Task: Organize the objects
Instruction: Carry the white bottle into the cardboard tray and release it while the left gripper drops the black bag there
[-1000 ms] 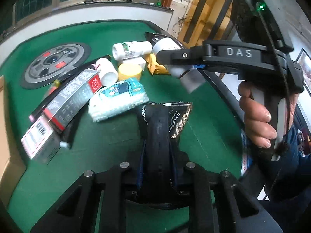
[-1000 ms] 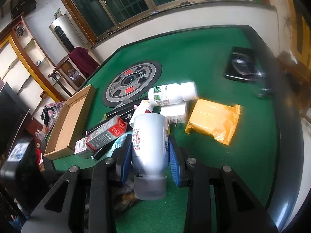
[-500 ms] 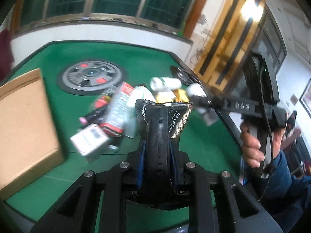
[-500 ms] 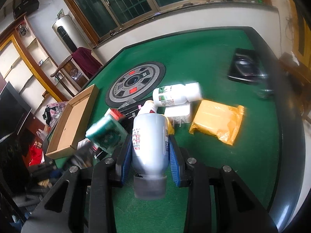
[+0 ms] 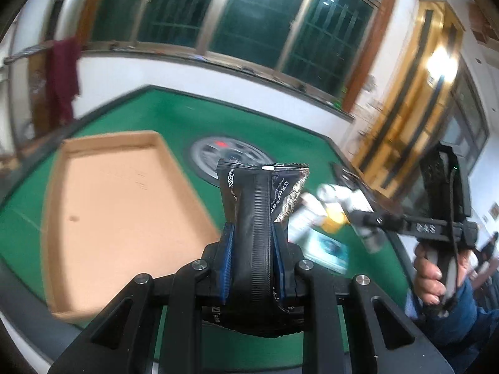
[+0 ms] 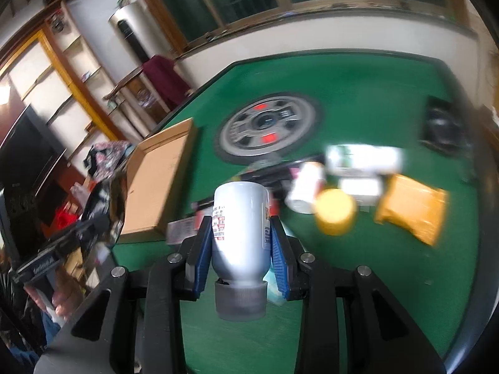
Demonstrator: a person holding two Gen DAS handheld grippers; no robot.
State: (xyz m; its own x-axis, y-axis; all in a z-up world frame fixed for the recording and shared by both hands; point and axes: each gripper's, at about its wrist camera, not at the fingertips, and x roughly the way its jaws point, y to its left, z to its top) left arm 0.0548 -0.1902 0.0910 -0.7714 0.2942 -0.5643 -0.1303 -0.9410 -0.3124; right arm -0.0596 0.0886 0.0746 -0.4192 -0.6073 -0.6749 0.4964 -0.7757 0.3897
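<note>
My left gripper (image 5: 253, 258) is shut on a black snack packet (image 5: 261, 205) and holds it in the air beside the open cardboard box (image 5: 115, 205), which lies on the green table. My right gripper (image 6: 240, 249) is shut on a white bottle with a grey cap (image 6: 240, 218), held cap-down above the table. The right gripper with its bottle also shows in the left wrist view (image 5: 368, 227). The left gripper with the packet shows at the left edge of the right wrist view (image 6: 103, 212).
A pile on the green felt (image 6: 358, 87) holds a yellow lid (image 6: 335, 212), an orange packet (image 6: 411, 212), white bottles (image 6: 363, 157) and a blue tissue pack (image 5: 327, 247). A round wheel-patterned disc (image 6: 268, 127) lies behind it. A black object (image 6: 443, 127) sits at the right edge.
My left gripper has lifted and swung left with the packet, from over the pile to beside the cardboard box. My right gripper has risen a little, still holding the bottle.
</note>
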